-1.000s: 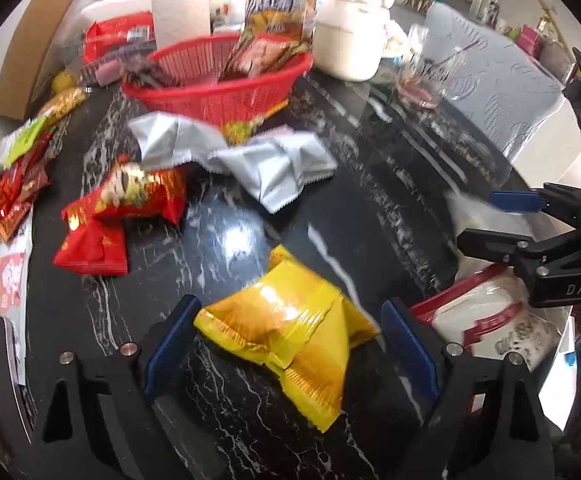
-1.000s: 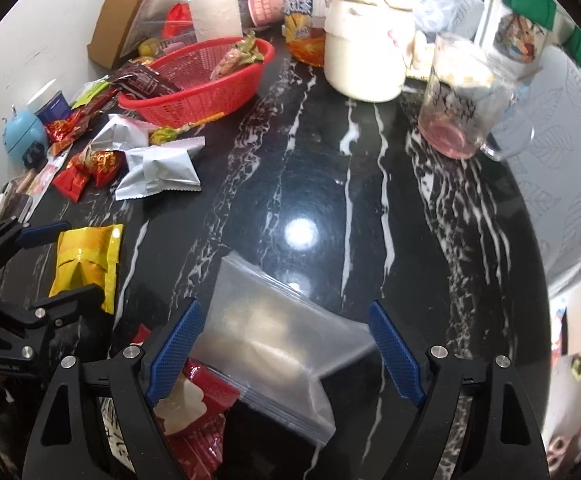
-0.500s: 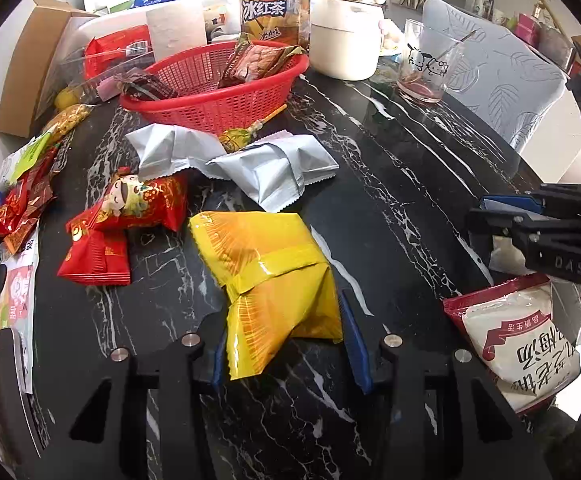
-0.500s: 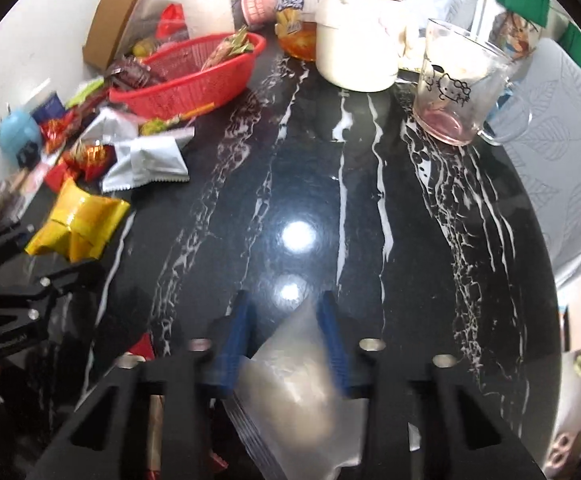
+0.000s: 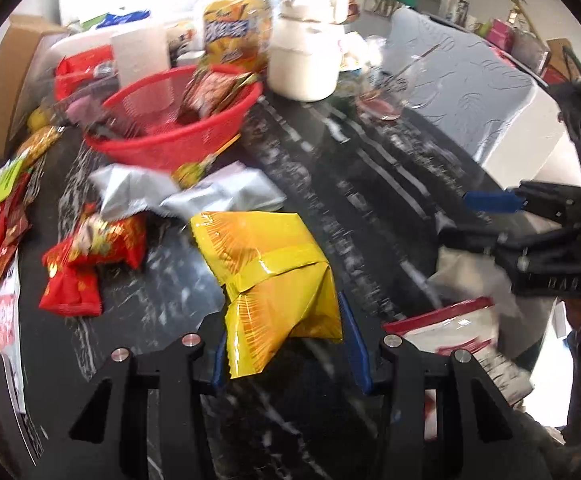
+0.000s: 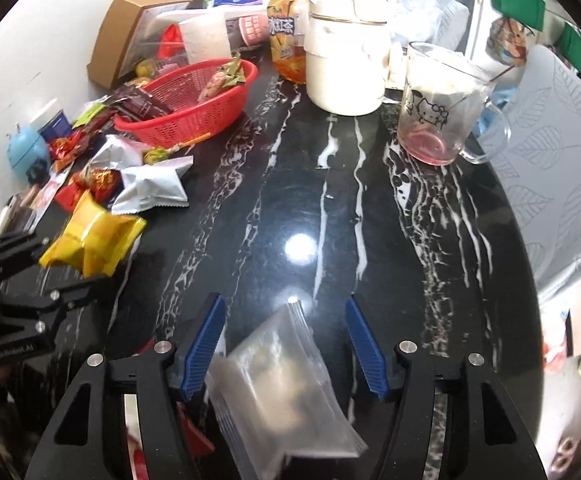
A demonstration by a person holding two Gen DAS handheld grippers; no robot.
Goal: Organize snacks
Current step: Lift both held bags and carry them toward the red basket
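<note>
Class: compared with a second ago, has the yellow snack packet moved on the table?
Yes. The yellow snack packet, clamped in the left gripper, has been lifted toward the silver packet.

Crumpled yellow snack packet (image 5: 274, 276) lifted off the dark marble table, clear zip bag (image 6: 286, 384) tilted, blurred

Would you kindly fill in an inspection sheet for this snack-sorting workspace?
Surface: black marble table, glossy.
Job's things: yellow snack pack gripped; clear zip bag loose; red basket holds a few snacks.
Clutter: silver packets, red packets, glass mug, white pot.
Grippers: left gripper shut on the pack; right gripper just reopened, pads off the bag.
Cables: nothing seen.
Surroundings: cardboard box, patterned chair.
</note>
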